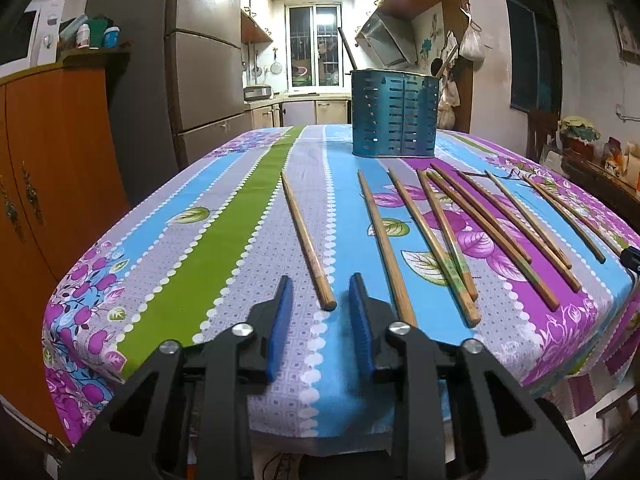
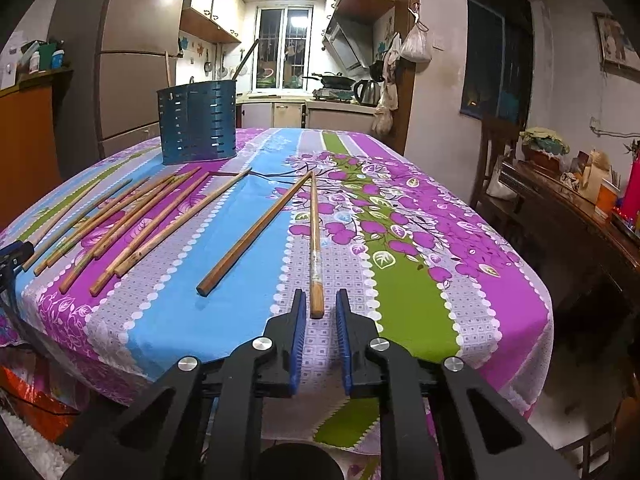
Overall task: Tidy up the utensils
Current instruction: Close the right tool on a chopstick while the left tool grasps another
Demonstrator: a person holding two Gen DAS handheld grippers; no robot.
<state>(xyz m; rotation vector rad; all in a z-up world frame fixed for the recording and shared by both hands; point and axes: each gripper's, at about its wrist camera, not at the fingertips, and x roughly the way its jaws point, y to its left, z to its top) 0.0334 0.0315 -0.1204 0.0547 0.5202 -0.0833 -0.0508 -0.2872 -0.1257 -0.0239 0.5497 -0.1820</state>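
Note:
Several wooden chopsticks lie spread on the floral tablecloth. A blue slotted utensil holder (image 1: 394, 114) stands at the far side of the table; it also shows in the right wrist view (image 2: 197, 122). My left gripper (image 1: 322, 286) is open, its fingers either side of the near end of the leftmost chopstick (image 1: 306, 238). My right gripper (image 2: 319, 300) is open, with the near end of the rightmost chopstick (image 2: 315, 240) between its fingertips. Neither chopstick is gripped.
The table's near edge (image 1: 280, 420) drops off just under both grippers. An orange cabinet (image 1: 48, 168) stands left of the table. A dark sideboard with clutter (image 2: 580, 200) stands to the right. A handle sticks up out of the holder.

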